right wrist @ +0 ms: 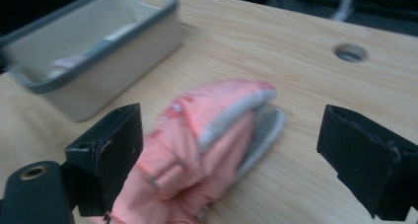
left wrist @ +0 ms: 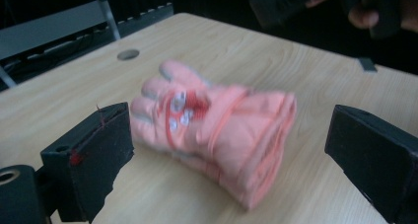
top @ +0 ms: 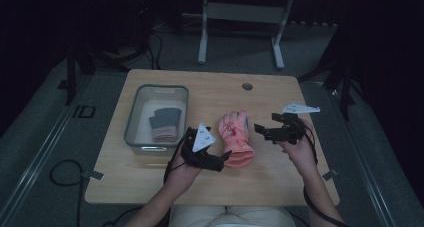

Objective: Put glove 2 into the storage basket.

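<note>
1. I am holding a two-jaw gripper in each hand over a wooden table [top: 150, 182], and a pink glove [top: 235, 137] is lying on the wood between them, fingers pointing away from me and cuff toward me.
2. My left gripper [top: 220, 162] is sitting just beside the glove's cuff. In the left gripper view its jaws are standing wide apart, with the glove [left wrist: 217, 135] lying on the table beyond them and nothing pinched; the left jaw is overlapping the glove's finger end in that picture, and I cannot tell whether it is touching.
3. My right gripper [top: 265, 132] is hovering just to the right of the glove's fingers, pointing toward it. In the right gripper view its jaws are also spread wide, and the glove [right wrist: 207, 145] is lying between and ahead of them, not gripped; the picture is blurred at the fingertips.
4. A grey bin [top: 131, 122] is standing on the left part of the table, well apart from the pink glove, and a second folded glove [top: 165, 124], dark grey with a pink cuff, is lying inside it.
5. A round hole [top: 247, 86] is showing in the tabletop at the far edge, beyond the pink glove.
</note>
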The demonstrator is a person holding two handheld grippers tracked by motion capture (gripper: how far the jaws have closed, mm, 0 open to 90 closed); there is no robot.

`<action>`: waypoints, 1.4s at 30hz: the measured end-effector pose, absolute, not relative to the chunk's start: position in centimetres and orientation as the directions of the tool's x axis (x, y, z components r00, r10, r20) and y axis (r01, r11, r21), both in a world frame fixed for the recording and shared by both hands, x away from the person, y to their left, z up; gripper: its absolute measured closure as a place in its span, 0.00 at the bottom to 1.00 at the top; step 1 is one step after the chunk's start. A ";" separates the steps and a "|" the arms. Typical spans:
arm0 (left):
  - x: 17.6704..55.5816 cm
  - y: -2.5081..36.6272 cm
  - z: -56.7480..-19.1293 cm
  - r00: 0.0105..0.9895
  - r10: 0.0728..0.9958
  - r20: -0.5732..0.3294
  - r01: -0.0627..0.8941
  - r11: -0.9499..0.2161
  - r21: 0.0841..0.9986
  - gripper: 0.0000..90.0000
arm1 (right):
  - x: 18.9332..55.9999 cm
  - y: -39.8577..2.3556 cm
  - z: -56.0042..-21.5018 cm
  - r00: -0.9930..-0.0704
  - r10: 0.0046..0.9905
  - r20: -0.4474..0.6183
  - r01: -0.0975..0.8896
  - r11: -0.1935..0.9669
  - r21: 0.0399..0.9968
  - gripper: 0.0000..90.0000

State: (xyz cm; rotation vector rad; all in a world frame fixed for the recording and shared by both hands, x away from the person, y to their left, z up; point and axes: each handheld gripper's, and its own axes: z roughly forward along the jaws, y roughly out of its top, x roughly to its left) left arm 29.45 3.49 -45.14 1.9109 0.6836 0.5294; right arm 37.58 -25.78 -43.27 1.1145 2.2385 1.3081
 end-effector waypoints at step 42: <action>43.8 0.2 -54.6 0.486 0.705 -0.516 0.839 -0.210 0.503 0.46 | 43.8 -22.0 -52.2 -0.608 0.748 0.265 0.734 0.402 0.547 0.57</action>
